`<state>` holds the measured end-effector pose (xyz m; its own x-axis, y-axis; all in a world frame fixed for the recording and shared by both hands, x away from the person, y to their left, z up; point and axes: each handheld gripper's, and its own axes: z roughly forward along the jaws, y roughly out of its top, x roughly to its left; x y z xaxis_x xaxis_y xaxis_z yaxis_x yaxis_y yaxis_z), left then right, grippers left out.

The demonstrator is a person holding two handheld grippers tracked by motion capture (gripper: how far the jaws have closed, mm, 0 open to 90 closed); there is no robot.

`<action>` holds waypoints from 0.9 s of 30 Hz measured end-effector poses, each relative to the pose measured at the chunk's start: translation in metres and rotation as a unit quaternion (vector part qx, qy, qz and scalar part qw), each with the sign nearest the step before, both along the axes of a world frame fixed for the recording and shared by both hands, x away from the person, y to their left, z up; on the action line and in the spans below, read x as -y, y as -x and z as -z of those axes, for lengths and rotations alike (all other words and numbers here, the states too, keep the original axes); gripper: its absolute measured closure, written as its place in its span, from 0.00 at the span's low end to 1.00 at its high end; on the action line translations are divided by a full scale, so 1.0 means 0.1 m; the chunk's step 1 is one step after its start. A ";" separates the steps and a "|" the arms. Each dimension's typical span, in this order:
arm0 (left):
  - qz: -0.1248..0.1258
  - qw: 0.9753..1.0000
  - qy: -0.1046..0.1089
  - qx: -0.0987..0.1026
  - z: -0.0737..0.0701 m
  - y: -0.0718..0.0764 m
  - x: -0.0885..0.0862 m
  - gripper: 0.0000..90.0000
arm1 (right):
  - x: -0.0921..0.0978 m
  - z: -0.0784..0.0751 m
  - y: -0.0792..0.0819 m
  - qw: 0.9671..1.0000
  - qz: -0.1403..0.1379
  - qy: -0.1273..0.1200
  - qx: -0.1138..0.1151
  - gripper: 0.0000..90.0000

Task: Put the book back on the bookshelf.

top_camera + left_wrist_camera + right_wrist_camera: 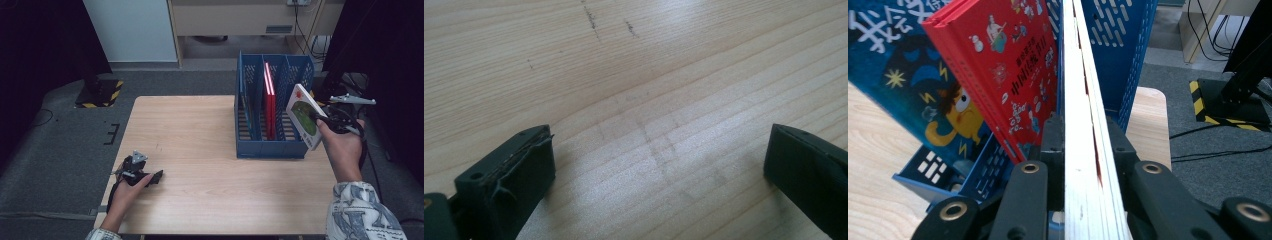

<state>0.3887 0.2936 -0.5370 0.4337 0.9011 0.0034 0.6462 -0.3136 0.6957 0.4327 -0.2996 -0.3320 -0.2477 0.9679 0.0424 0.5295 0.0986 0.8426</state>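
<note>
White-covered picture book point(304, 116) sits clamped in the right gripper point(320, 118), held tilted in the air at the right end of the blue file rack point(270, 148), its cover with green artwork facing up and left. In the right gripper view the jaws press on both faces of the book's page edge point(1083, 125), which runs straight away from the camera toward the rack's rightmost perforated wall. Beside it, a red book point(998, 65) leans in the middle compartment and a dark blue book point(908, 85) with a yellow cartoon figure stands in the compartment beyond.

The left gripper point(150, 177) rests low on the near left part of the wooden table point(200, 165), well apart from the rack; in its own view the jaws stand wide with bare wood grain and faint pencil marks between them.

Grey carpet surrounds the table, with a yellow-and-black striped base plate point(100, 92) on the floor at the far left and pale cabinets behind.
</note>
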 end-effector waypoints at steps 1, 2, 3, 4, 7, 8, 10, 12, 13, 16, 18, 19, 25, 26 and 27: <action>0.001 1.000 0.000 0.000 0.00 0.00 0.00 0.00 | -0.01 0.02 -0.05 1.000 0.002 0.000 -0.002 0.85; 0.002 1.000 0.000 0.000 0.00 0.00 0.00 0.00 | -0.01 0.02 -0.07 1.000 0.004 0.000 -0.004 0.85; 0.002 1.000 0.000 0.000 0.00 0.00 0.00 0.00 | -0.01 0.03 -0.10 1.000 0.006 0.002 -0.004 0.85; 0.002 1.000 0.000 0.000 0.00 0.00 0.00 0.00 | -0.02 0.04 -0.13 1.000 0.008 0.004 -0.004 0.85; 0.002 1.000 0.000 0.000 0.00 0.00 0.00 0.00 | -0.03 0.06 -0.19 1.000 0.010 0.006 -0.006 0.85; 0.002 1.000 0.000 0.000 0.00 0.00 0.00 0.00 | -0.04 0.07 -0.20 1.000 0.011 0.006 -0.008 0.85; 0.002 1.000 0.000 0.000 0.00 0.00 0.00 0.00 | -0.05 0.08 -0.24 1.000 0.015 0.004 -0.006 0.85; 0.002 1.000 0.000 0.000 0.00 0.00 0.00 0.00 | -0.04 0.07 -0.26 1.000 0.017 0.004 -0.004 0.85; 0.002 1.000 0.000 0.000 0.00 0.00 0.00 0.00 | -0.04 0.07 -0.28 1.000 0.020 0.003 -0.004 0.85; 0.002 1.000 -0.001 0.000 0.00 0.00 0.00 0.00 | -0.03 0.06 -0.33 1.000 0.026 0.002 -0.002 0.85; 0.002 1.000 0.000 0.000 0.00 0.00 0.00 0.00 | -0.03 0.06 -0.36 1.000 0.028 -0.004 -0.003 0.85; 0.002 1.000 0.000 0.000 0.00 0.00 0.00 0.00 | -0.03 0.06 -0.36 1.000 0.028 -0.004 -0.003 0.85; 0.002 1.000 0.000 0.000 0.00 0.00 0.00 0.00 | -0.03 0.09 -0.43 0.999 0.034 -0.015 -0.005 0.85; 0.002 1.000 0.000 0.000 0.00 -0.01 0.00 0.00 | -0.02 0.10 -0.44 0.999 0.035 -0.015 -0.006 0.85; 0.002 1.000 0.000 0.000 0.00 -0.01 0.01 0.00 | -0.02 0.11 -0.45 0.999 0.035 -0.015 -0.006 0.85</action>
<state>0.3893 0.2931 -0.5370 0.4379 0.8990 0.0036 0.6446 -0.3167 0.6959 0.4777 -0.2977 -0.3426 -0.1790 0.9811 0.0742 0.5447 0.0360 0.8379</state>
